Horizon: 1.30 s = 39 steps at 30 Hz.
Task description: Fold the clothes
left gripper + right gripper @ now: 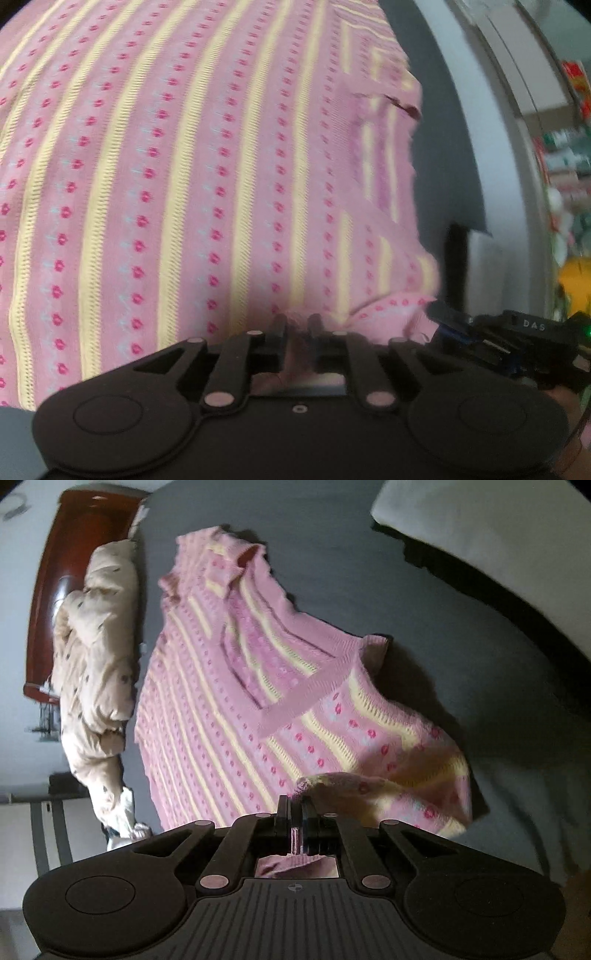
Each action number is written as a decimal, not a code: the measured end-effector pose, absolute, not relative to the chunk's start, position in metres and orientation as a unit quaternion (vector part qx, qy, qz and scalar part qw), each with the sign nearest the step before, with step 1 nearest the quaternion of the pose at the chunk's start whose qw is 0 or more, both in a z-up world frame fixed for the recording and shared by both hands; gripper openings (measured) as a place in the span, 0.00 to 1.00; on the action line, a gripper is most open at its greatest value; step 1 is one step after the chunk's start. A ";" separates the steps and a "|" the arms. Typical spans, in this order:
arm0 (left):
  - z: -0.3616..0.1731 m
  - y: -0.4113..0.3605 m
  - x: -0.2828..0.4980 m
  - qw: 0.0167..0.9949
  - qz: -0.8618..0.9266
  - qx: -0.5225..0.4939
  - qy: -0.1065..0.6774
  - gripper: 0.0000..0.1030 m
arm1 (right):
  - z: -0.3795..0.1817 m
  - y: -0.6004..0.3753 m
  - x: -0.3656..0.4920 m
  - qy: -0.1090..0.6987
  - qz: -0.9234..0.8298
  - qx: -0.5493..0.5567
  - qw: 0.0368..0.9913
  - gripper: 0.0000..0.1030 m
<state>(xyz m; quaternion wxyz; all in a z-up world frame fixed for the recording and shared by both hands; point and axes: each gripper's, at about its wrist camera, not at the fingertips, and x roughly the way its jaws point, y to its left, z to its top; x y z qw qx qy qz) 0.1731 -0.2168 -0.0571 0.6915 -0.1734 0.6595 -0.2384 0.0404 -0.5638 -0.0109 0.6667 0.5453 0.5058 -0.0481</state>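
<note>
Pink knit sweater point(236, 686) with yellow stripes and red dots lies spread on grey bed sheet point(424, 602). Right gripper point(296, 805): jaws pressed together, pinching a sweater edge, at 6 o'clock in its view. Left gripper point(298, 323): jaws slightly apart with sweater fabric bunched between them; whether the pads press on it I cannot tell. Beige quilted jacket point(94, 657) lies at 9 o'clock, beside the sweater. White pillow point(480, 528) at 1 o'clock.

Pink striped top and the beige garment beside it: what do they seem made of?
Pink striped top: looks like soft knitted yarn, matte; openwork yellow stripes, ribbed neckband and raised dots show. Beige garment: seems a padded, quilted fabric, slightly smooth; it bulges in puffy sections. Exact fibres cannot be told.
</note>
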 end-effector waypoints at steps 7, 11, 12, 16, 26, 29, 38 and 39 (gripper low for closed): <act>-0.050 -0.206 0.172 0.728 -0.220 -0.144 0.633 0.31 | -0.019 -0.588 0.063 0.496 -0.066 0.544 0.674 0.62; -0.045 -0.210 0.162 0.740 -0.249 -0.099 0.616 0.37 | 0.000 -0.594 0.062 0.507 -0.072 0.483 0.710 0.69; -0.044 -0.213 0.159 0.741 -0.260 -0.087 0.613 0.39 | 0.006 -0.590 0.063 0.517 -0.058 0.442 0.731 0.69; -0.052 -0.225 0.150 0.732 -0.289 -0.068 0.613 0.41 | 0.018 -0.562 0.063 0.561 0.016 0.246 0.790 0.69; -0.077 -0.239 0.143 0.714 -0.293 -0.083 0.630 0.13 | -0.014 -0.542 0.059 0.593 0.119 0.128 0.786 0.03; -0.078 -0.242 0.143 0.714 -0.301 -0.080 0.627 0.07 | -0.017 -0.545 0.053 0.608 0.114 0.150 0.771 0.02; -0.086 -0.249 0.141 0.704 -0.296 -0.065 0.643 0.08 | -0.018 -0.548 0.025 0.631 0.080 0.186 0.749 0.02; -0.086 -0.248 0.141 0.703 -0.293 -0.068 0.645 0.08 | -0.017 -0.548 0.026 0.626 0.076 0.185 0.754 0.02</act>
